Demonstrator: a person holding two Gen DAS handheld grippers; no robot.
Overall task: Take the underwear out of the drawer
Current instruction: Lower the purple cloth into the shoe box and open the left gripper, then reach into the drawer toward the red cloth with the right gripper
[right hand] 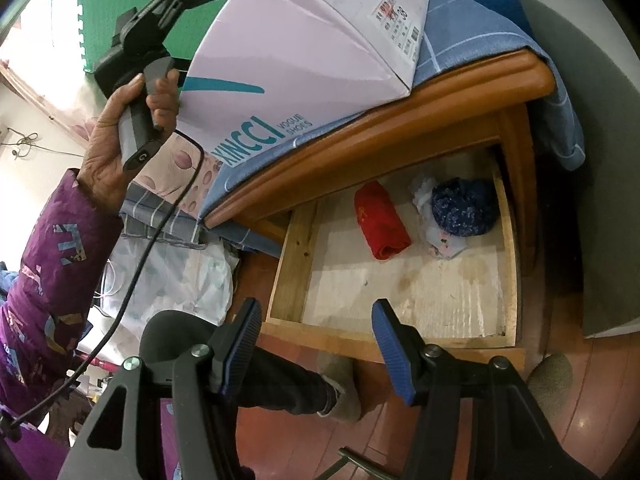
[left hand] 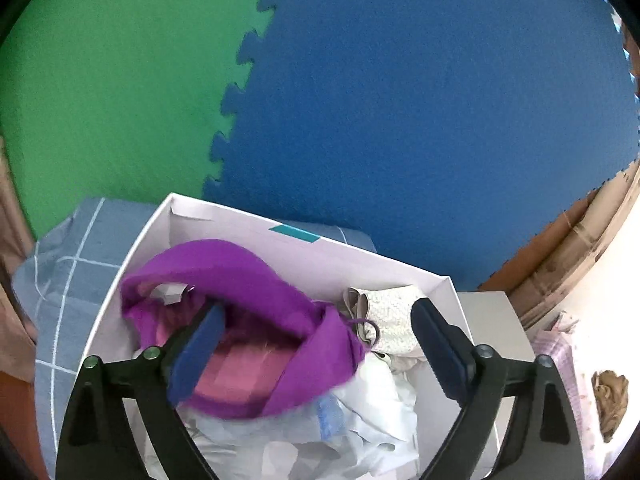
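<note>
In the right wrist view the wooden drawer (right hand: 400, 344) stands pulled open. Inside lie a rolled red garment (right hand: 382, 220) and a dark blue patterned bundle (right hand: 462, 206) on pale cloth. My right gripper (right hand: 318, 344) is open and empty, above the drawer's front edge. In the left wrist view my left gripper (left hand: 316, 344) is open over a white shoe box (left hand: 256, 220). A purple garment (left hand: 248, 300) lies in the box, draped over the left finger (left hand: 196, 352). The left gripper body also shows in the right wrist view (right hand: 140, 32), held in a hand.
The shoe box (right hand: 304, 52) sits on a blue checked cloth (right hand: 472, 32) on the cabinet top. White cloths (left hand: 360, 420) and a cream woven item (left hand: 394, 316) fill the box. A person's leg and slippered foot (right hand: 340, 400) are below the drawer. A grey panel (right hand: 592, 160) stands right.
</note>
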